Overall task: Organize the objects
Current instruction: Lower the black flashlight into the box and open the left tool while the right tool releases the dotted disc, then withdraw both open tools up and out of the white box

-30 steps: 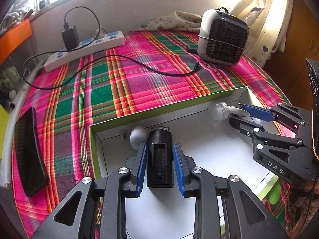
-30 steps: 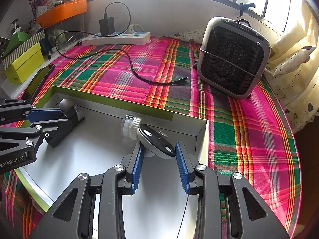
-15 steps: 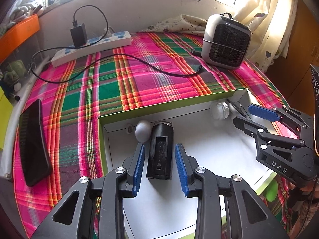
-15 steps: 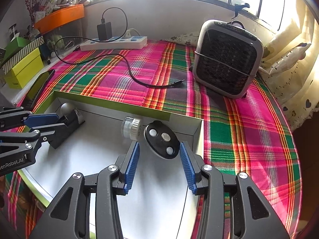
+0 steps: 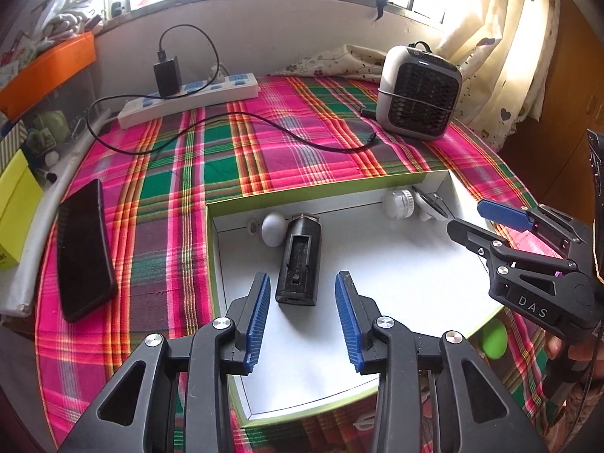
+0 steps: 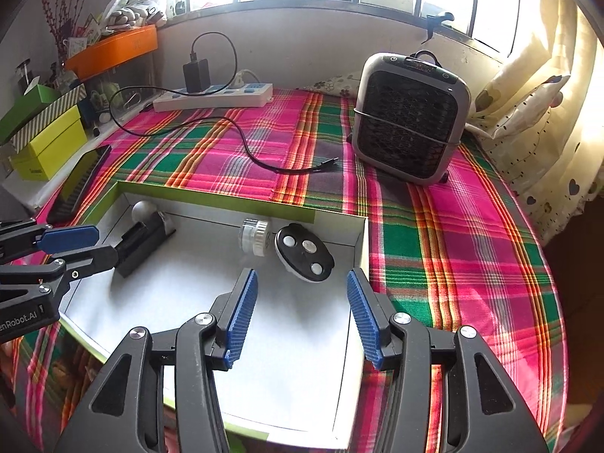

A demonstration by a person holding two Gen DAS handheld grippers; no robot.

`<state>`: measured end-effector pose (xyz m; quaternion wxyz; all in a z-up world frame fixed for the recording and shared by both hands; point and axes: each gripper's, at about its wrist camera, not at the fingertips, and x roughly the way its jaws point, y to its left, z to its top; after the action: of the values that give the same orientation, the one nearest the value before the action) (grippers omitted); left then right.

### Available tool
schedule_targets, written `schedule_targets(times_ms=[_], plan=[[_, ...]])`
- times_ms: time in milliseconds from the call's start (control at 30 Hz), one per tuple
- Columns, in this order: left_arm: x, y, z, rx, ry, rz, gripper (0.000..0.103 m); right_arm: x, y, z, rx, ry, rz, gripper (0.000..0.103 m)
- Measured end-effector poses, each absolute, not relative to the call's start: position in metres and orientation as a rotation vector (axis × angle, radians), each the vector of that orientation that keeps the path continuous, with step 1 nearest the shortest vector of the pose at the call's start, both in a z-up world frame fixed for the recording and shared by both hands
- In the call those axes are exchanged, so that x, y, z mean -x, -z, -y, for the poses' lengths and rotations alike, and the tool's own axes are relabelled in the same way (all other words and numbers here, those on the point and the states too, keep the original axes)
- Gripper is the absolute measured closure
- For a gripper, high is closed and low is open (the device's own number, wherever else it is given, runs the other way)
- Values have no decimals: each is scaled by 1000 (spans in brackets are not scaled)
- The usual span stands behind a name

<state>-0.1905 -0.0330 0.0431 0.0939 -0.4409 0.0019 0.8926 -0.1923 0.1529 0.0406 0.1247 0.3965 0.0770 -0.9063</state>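
Observation:
A shallow white box with a green rim [image 5: 321, 188] [image 6: 211, 192] lies on the plaid cloth. Inside it, a black oblong device [image 5: 298, 260] [image 6: 141, 239] with a grey ball [image 5: 273, 228] at its far end lies flat. My left gripper [image 5: 302, 283] [image 6: 104, 243] is just behind the device, jaws opening, pads clear of it. A round black head with three silver discs [image 6: 305, 252] and a white cap [image 6: 255, 236] [image 5: 396, 204] rest by the box's far wall. My right gripper [image 6: 301, 275] [image 5: 466, 215] sits behind the head, jaws opening, nothing between the pads.
A black phone [image 5: 83, 253] [image 6: 81, 181] lies left of the box. A power strip [image 5: 188, 100] with a charger and a trailing cable [image 5: 287, 134] sits at the back. A grey fan unit [image 6: 409, 120] stands at back right. Yellow boxes [image 6: 49, 147] are stacked far left.
Both grippers let go and drew back. The left jaws spread off the black device, the right jaws off the round head. Both objects now lie in the box.

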Motion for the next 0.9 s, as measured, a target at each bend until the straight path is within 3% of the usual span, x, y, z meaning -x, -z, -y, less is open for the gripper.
schedule_targets(times_ms=[900], plan=[[100, -58, 38, 1195, -2753, 9, 69, 111, -58, -161, -1074, 2685, -162, 53]])
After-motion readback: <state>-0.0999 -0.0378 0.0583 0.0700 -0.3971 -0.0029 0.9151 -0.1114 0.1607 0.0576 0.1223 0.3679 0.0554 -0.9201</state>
